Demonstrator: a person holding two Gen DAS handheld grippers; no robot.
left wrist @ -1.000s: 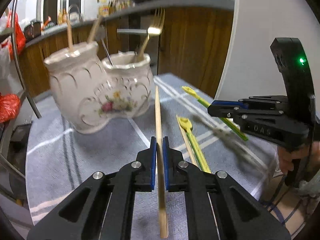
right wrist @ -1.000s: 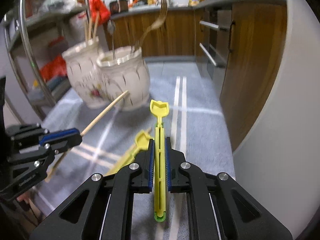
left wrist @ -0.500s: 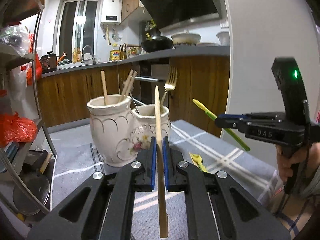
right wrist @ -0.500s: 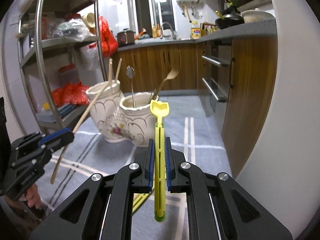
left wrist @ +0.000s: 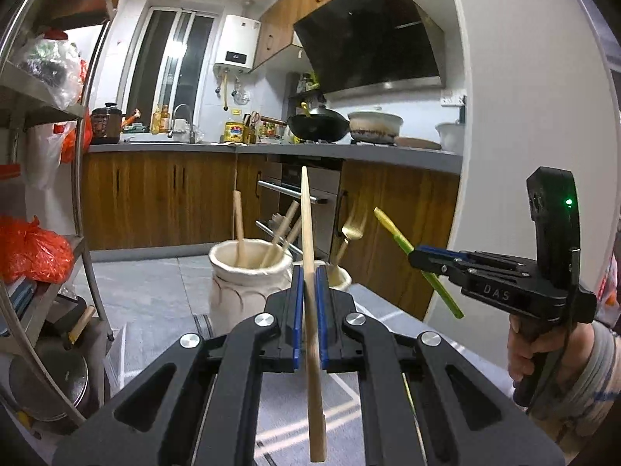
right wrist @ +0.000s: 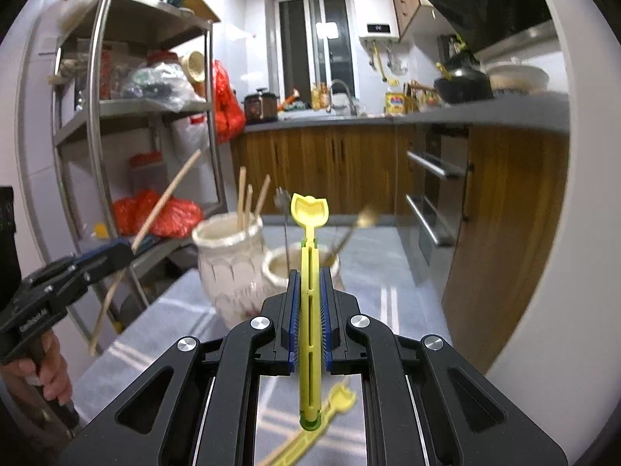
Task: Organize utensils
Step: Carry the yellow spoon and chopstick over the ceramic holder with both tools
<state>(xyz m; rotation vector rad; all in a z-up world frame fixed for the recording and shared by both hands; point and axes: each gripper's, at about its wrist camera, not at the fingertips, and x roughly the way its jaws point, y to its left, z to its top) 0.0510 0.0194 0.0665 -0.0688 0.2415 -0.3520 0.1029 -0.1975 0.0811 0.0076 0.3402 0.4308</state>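
**Utensils held aloft in both grippers above the twin ceramic holder**

Utensils are split between the two grippers and the holder. The left gripper [left wrist: 307, 314] is closed on a wooden chopstick [left wrist: 310, 272], pinched between its blue pads, the stick running up past the fingertips and down below them, nearly upright. Seen from the right wrist, the same chopstick [right wrist: 155, 209] slants up to the right out of the left gripper [right wrist: 116, 250], raised off the table and to the left of the holder.

The right gripper [right wrist: 309, 318] is clamped on a yellow plastic utensil [right wrist: 309, 272] with a tulip-shaped head, held lengthwise between the pads, head forward and above the fingertips. From the left wrist, this utensil [left wrist: 396, 235] sticks out of the right gripper [left wrist: 421, 258] at a slant, near the holder's right side.

The white ceramic holder [right wrist: 229, 268] has two joined compartments and stands on a grey striped cloth [right wrist: 178, 310] ahead of both grippers. Its taller left compartment [left wrist: 248, 275] holds three wooden sticks [right wrist: 248, 202]. The lower right compartment [right wrist: 279, 268] holds two metal pieces: a gold fork [left wrist: 351, 231] and a second, blurred utensil [right wrist: 282, 198] whose type I cannot tell.

One more yellow utensil [right wrist: 333, 404] lies on the cloth under the right gripper.
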